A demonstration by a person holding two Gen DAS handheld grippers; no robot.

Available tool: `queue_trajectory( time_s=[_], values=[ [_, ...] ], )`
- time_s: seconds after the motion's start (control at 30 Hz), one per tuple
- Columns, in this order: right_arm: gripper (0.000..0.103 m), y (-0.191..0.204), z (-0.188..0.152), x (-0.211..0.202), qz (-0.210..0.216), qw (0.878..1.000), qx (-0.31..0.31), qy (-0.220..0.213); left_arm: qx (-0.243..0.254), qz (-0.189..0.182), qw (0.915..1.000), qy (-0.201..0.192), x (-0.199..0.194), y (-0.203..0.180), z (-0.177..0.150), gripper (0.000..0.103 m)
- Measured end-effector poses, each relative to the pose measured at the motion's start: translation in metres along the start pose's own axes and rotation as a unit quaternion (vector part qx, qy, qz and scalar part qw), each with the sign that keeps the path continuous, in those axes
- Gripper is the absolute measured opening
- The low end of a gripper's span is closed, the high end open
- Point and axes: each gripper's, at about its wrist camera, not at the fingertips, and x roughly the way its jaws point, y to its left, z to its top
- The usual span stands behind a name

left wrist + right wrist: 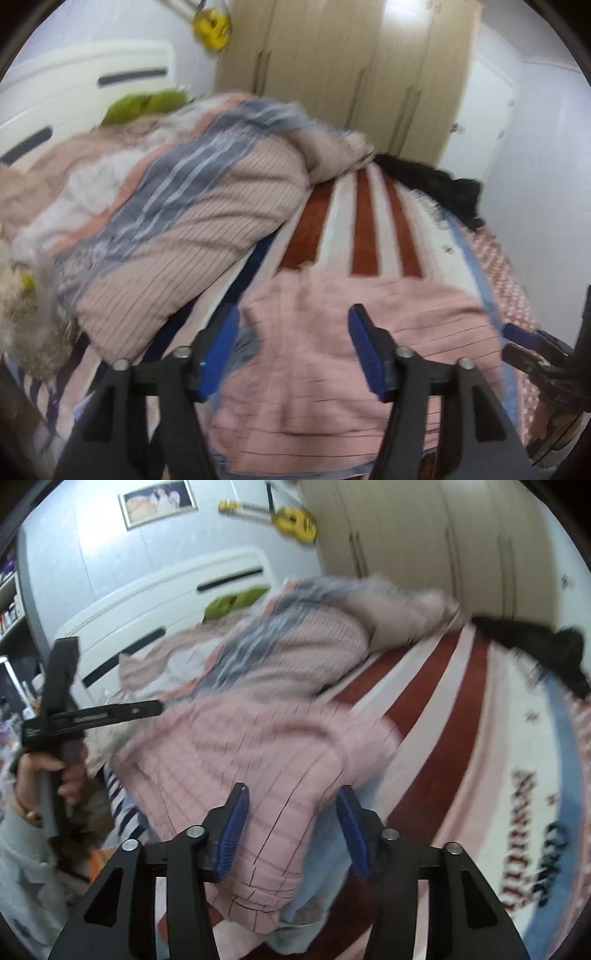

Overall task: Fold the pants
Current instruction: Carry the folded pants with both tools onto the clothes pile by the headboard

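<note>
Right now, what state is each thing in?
Left gripper: open, above the pants, holding nothing.
Right gripper: open, over the pants' edge.
Pants: pink checked, lying bunched on the bed.
Duvet: crumpled in a heap beside the pants.
Black garment: heaped at the far bed edge.
Wardrobe: doors closed.

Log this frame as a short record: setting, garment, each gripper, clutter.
setting: bed with a striped blanket
garment: pink checked pants lying bunched on the blanket, fold state unclear from blur
left gripper: open, above the pants, gripping nothing
right gripper: open, fingers either side of the pants' edge
clutter: heaped duvet, black garment at the far edge
</note>
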Motion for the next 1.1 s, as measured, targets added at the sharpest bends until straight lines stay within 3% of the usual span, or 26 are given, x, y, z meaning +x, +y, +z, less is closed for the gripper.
queue_trajectory(
  time_s=[0.07,0.17,0.3,0.4,0.67,0.77,0.93,1.1],
  values=[
    [0.048,0.005,0.002,-0.006,0.024,1.0,0.0,-0.011,0.025,-0.022,0.9994,0.001,0.001,-0.018,-0.003,0.059],
    [0.048,0.013,-0.005,0.006,0.057,0.998,-0.001,0.007,0.044,-0.016,0.9986,0.023,0.018,-0.026,-0.016,0.059],
    [0.049,0.011,-0.028,0.025,0.019,0.999,-0.016,0.028,0.008,-0.011,0.9975,0.07,0.05,-0.007,-0.044,0.059],
    [0.054,0.003,-0.042,0.035,0.031,0.999,-0.008,0.043,-0.001,-0.006,0.9967,0.081,0.062,0.001,-0.063,0.059],
    [0.058,0.002,-0.038,0.028,0.03,0.999,0.0,0.037,0.001,0.002,0.998,0.063,0.034,-0.014,-0.059,0.06],
    [0.058,-0.002,-0.039,0.011,0.032,0.999,0.006,0.027,0.005,0.004,0.9987,0.05,0.019,-0.025,-0.056,0.071],
    [0.062,-0.007,-0.045,-0.022,0.018,1.0,0.004,0.007,0.031,0.006,0.9994,0.015,-0.017,-0.064,-0.054,0.072],
    [0.072,-0.023,-0.057,-0.078,-0.026,0.999,0.001,-0.028,0.068,-0.001,0.9969,-0.039,-0.057,-0.128,-0.056,0.087]
  ],
)
